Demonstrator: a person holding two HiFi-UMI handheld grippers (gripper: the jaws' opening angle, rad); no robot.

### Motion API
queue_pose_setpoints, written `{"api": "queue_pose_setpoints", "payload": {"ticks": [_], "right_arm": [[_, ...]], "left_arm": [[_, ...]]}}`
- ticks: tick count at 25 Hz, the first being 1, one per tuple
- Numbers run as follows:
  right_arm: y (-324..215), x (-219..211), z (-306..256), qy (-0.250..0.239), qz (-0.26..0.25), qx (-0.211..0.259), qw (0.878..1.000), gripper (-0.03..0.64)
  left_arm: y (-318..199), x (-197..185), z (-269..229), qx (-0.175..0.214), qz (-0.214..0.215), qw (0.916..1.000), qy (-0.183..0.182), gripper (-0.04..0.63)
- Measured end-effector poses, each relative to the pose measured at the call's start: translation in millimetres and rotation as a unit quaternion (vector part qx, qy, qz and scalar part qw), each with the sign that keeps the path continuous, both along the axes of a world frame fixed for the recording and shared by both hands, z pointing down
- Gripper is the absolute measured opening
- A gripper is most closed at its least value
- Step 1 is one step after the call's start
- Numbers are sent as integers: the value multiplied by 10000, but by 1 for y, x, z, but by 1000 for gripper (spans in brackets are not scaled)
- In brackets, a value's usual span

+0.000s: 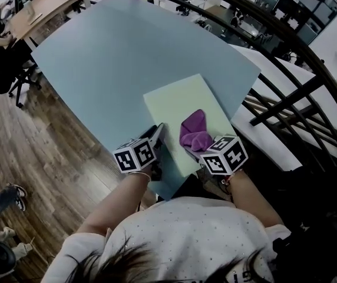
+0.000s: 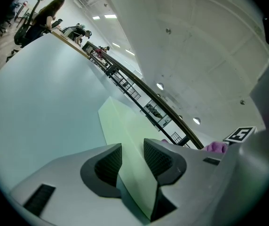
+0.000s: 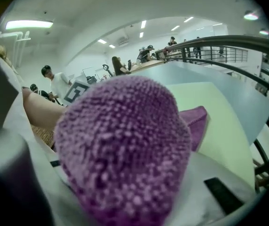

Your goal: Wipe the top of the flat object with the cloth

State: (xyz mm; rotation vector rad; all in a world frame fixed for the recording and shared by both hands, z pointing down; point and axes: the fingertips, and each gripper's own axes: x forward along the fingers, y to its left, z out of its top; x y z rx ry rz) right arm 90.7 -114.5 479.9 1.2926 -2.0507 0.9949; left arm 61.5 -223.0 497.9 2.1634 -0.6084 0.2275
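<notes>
Head view: a blue table [image 1: 98, 58] carries a pale green board [image 1: 183, 99] at about 5 o'clock from its centre. A purple cloth [image 1: 193, 131] sits on the board's near end, toward 6 o'clock. The left tool [image 2: 133, 158], partly open, clamps the board's edge at its 7 o'clock corner. The right tool [image 1: 202, 147] grips the bunched cloth. In the right gripper view the cloth buries the pads, so their gap is unreadable.

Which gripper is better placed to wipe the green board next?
The right gripper: it holds the purple cloth, which rests on the board. The left gripper is clamped on the board's near edge, apparently steadying it.
</notes>
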Motion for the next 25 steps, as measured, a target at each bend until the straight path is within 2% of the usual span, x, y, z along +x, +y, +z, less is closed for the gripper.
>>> {"api": "queue_pose_setpoints", "payload": {"ticks": [6,13,18,25], "right_arm": [[14,62,-3,-67,924,25,9957,38],[31,123,-2,-23,1850,68,9827,38],[35,147,-3,-127,2240,147,9744,38],[37,160,-10,-389,2541,287,9660,38]], "left_arm": [[3,1,-1,38,-4,10000,-26,143],[4,-2,1,74,49,9999,-55,143],[2,-1,-1,41,84,10000,-13,143],[6,2,-3,113,132,9998,-23,141]]}}
